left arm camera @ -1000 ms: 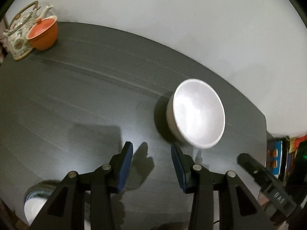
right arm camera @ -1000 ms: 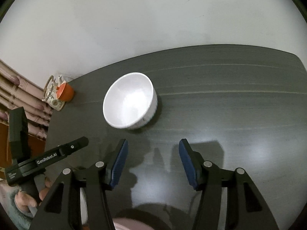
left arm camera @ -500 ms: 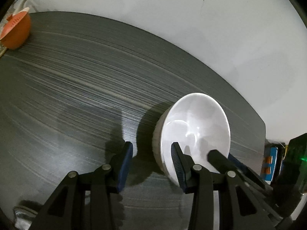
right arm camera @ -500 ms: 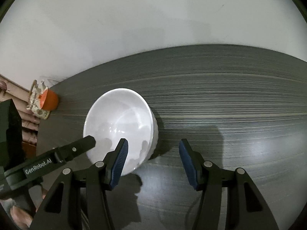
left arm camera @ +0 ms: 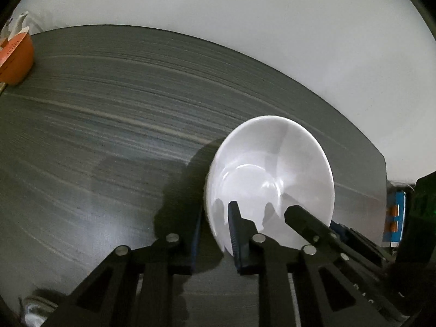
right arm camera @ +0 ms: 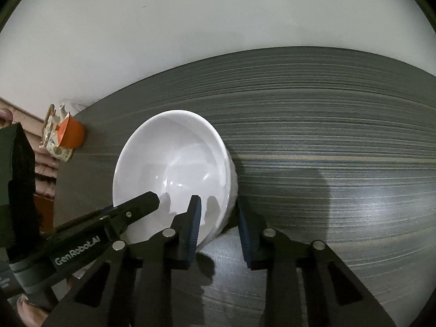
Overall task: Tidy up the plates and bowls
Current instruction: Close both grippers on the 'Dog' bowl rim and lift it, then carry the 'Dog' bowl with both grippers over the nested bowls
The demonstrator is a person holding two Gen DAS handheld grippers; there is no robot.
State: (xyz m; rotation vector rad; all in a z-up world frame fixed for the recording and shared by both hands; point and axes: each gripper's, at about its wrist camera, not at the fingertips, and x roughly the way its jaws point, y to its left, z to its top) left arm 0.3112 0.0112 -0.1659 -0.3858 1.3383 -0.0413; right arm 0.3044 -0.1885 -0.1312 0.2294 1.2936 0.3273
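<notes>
A white bowl [left arm camera: 269,174] stands on the dark table [left arm camera: 109,125]; it also shows in the right wrist view [right arm camera: 174,163]. My left gripper [left arm camera: 215,229] is open and straddles the bowl's left rim, one finger inside, one outside. My right gripper [right arm camera: 219,226] is open and straddles the bowl's right rim the same way. Each gripper's finger shows inside the bowl in the other's view. Neither pair of jaws has closed on the rim.
An orange cup [right arm camera: 72,133] and a patterned teapot [right arm camera: 53,139] stand at the table's far left corner; the cup also shows in the left wrist view [left arm camera: 15,60]. A patterned dish [left arm camera: 35,310] lies at the near left edge. A white wall rises behind the table.
Both grippers moved forward and down onto the bowl from either side. Their fingers now straddle its rim, where before they were short of it.
</notes>
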